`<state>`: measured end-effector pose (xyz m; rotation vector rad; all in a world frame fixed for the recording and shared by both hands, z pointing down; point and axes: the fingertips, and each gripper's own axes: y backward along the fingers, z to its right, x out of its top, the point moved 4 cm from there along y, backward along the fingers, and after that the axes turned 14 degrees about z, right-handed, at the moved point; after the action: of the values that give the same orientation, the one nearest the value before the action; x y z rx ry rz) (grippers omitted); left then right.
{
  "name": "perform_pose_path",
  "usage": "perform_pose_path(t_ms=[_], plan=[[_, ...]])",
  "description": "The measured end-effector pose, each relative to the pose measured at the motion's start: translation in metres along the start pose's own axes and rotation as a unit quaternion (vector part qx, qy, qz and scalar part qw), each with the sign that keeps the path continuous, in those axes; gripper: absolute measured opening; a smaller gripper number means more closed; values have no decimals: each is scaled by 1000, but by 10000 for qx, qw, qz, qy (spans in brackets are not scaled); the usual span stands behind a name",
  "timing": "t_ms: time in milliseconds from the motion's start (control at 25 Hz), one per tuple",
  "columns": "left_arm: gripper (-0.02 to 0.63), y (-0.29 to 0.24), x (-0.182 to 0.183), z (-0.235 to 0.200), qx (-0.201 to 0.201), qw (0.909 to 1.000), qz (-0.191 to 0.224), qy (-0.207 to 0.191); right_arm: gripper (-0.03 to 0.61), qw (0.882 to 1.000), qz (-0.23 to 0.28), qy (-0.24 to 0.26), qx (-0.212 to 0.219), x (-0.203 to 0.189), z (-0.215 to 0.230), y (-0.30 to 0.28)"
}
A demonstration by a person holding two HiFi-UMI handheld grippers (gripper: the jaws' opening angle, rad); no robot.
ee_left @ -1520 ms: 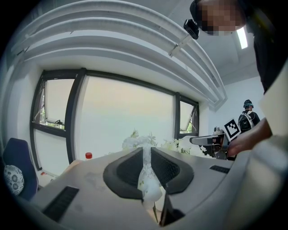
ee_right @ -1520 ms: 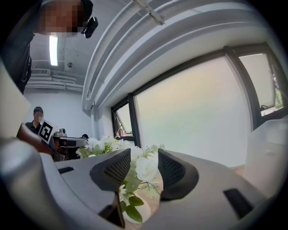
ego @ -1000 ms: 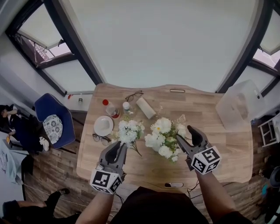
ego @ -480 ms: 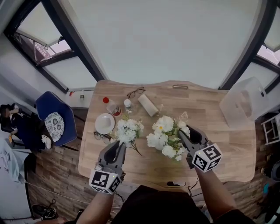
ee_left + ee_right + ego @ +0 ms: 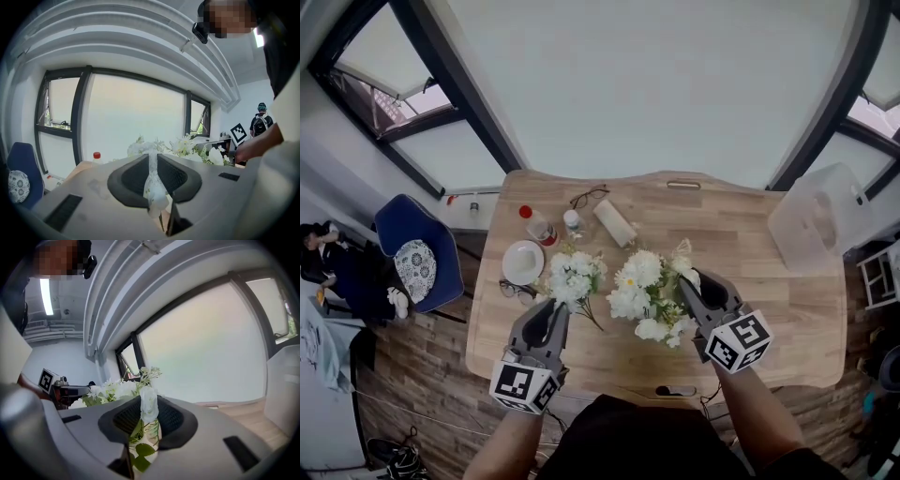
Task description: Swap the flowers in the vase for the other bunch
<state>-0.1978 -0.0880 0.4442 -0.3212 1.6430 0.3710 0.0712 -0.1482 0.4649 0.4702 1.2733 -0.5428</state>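
Note:
A loose bunch of white flowers (image 5: 574,277) hangs out ahead of my left gripper (image 5: 553,309), which is shut on its white-wrapped stems (image 5: 153,180). The second white bunch (image 5: 645,291) stands mid-table, its blooms hiding the vase. My right gripper (image 5: 687,283) reaches in from the right; its jaws are closing, with green stems and a white bloom (image 5: 148,404) pinched between the pads. Seen from the left gripper (image 5: 153,161), the right gripper shows beyond the flowers.
On the wooden table (image 5: 769,309): a white plate (image 5: 522,262), glasses (image 5: 514,292), a red-capped bottle (image 5: 534,227), a small bottle (image 5: 572,223), a white packet (image 5: 614,223), more glasses (image 5: 589,197). A clear box (image 5: 814,220) stands right, a blue chair (image 5: 411,258) left.
The right gripper's jaws have narrowed from wide open onto the stems of the standing bunch, which has shifted slightly left. The left gripper and its bunch have stayed put.

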Motion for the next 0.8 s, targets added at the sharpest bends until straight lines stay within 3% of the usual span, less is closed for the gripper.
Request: perform_pose_path(t_ms=[800], plan=[[55, 8, 13, 2, -47, 9998, 184, -89, 107, 9992, 316, -250, 8, 15, -11, 5]])
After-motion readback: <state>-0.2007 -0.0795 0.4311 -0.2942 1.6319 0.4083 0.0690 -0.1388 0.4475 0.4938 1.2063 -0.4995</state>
